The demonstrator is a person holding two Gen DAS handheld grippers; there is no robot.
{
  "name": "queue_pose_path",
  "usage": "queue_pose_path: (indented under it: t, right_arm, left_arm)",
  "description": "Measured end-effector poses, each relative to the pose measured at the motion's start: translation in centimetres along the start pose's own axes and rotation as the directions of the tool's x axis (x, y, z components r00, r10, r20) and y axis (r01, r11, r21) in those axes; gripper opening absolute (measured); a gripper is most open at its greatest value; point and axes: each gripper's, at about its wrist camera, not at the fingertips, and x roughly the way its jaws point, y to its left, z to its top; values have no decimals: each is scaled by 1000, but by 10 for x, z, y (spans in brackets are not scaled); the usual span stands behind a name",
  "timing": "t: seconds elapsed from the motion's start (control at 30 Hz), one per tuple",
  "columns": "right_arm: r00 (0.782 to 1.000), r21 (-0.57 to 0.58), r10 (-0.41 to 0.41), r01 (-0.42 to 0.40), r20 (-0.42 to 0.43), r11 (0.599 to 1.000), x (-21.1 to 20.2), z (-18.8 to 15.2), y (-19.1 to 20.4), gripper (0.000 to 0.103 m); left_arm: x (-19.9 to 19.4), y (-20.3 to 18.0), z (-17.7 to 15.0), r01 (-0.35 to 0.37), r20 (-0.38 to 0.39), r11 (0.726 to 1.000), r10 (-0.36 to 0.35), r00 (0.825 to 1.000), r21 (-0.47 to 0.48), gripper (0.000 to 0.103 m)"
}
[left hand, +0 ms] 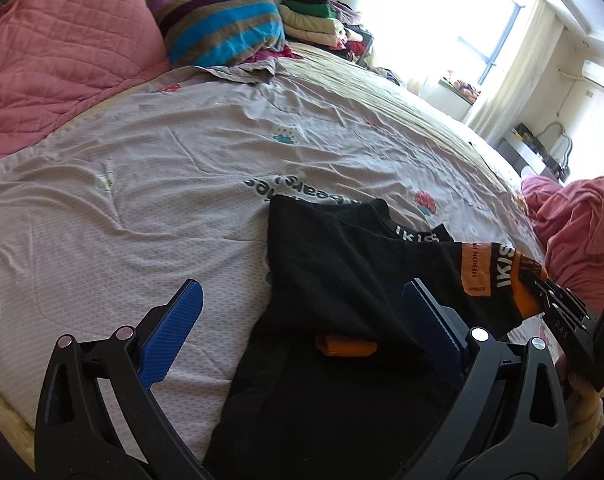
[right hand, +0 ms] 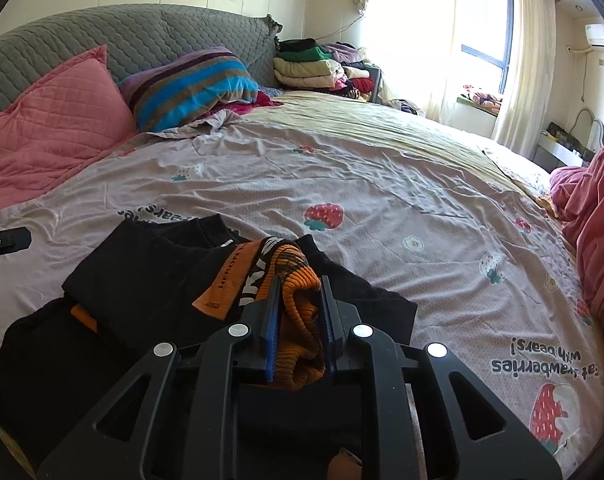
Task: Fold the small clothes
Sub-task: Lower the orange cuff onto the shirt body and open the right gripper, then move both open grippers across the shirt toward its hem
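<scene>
On the bed (right hand: 381, 168), right hand-held gripper (right hand: 300, 300) clamps the black garment's (right hand: 142, 280) orange cuff (right hand: 298, 292) (left hand-held gripper (left hand: 302, 300), jaws apart, hovers beside).

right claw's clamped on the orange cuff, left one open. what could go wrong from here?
1. The right claw pinches only the bunched orange cuff; pulling could drag the whole black garment and undo its folds.
2. The left claw is open, pinning nothing, so the garment may slide on the wrinkled bedsheet.
</scene>
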Motion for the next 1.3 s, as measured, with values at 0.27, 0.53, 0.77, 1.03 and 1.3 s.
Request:
queue_pose_path:
  t: [0.27, 0.53, 0.77, 1.03, 1.3]
  right_arm:
    - [999, 24, -37, 37, -12, 999, 6, -5, -7, 22]
    - [999, 67, -19, 21, -40, 998, 8, -10, -17, 34]
    - [994, 29, 55, -53, -89, 998, 16, -15, 7, 35]
    - [971, -23, 183, -188, -152, 982, 27, -19, 47, 41]
    - [952, -80, 49, -77, -301, 994, 68, -40, 55, 49]
  left_arm:
    - [14, -13, -2, -8, -27, 999, 9, 1000, 40, 93]
    - [32, -30, 3, -9, -33, 995, 13, 999, 104, 90]
    - [64, -53, 2, 56, -134, 982, -32, 990, 180, 52]
    - [96, -39, -30, 51, -254, 981, -2, 967, 189, 52]
    - [94, -37, -30, 66, -255, 981, -18, 967, 181, 52]
